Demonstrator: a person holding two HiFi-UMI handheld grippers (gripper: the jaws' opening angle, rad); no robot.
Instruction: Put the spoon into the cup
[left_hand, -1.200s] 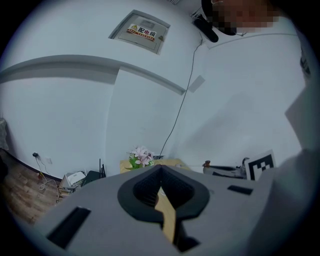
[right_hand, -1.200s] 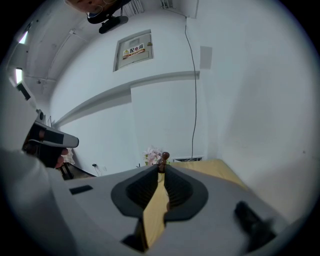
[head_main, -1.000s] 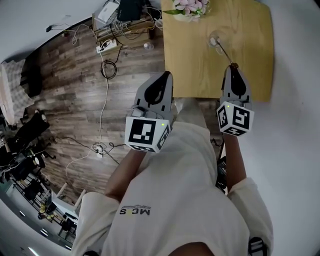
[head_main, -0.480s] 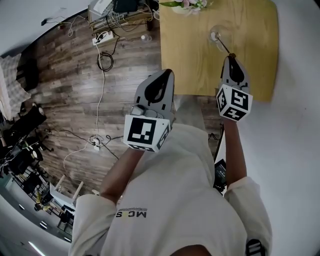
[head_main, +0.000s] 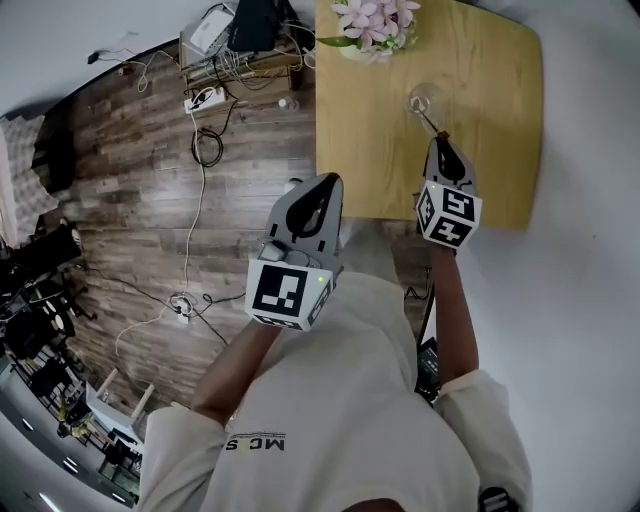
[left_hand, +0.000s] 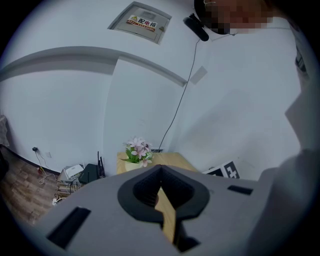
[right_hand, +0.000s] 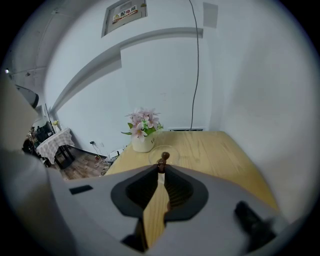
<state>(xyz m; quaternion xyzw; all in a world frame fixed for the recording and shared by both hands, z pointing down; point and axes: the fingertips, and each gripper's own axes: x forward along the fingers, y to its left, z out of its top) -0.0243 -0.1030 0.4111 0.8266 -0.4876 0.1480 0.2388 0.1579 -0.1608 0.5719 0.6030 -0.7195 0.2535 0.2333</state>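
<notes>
A clear glass cup (head_main: 422, 98) stands on the wooden table (head_main: 490, 150). A thin dark spoon (head_main: 433, 120) runs from the cup's mouth back to my right gripper (head_main: 441, 142), which is shut on its handle. In the right gripper view the spoon's brown end (right_hand: 162, 161) sticks out between the closed jaws, with the cup's rim (right_hand: 172, 150) just beyond it. My left gripper (head_main: 328, 183) hangs shut with nothing in it, off the table's near left corner. The left gripper view shows my left gripper (left_hand: 161, 189) with its jaws together.
A pot of pink flowers (head_main: 370, 22) stands at the table's far left edge, behind the cup. A power strip with cables (head_main: 205, 97) and other gear lie on the wood floor to the left. A white wall runs along the table's right side.
My right gripper has moved forward and down towards the cup with the spoon, so less handle shows between them. The left gripper has stayed put.
</notes>
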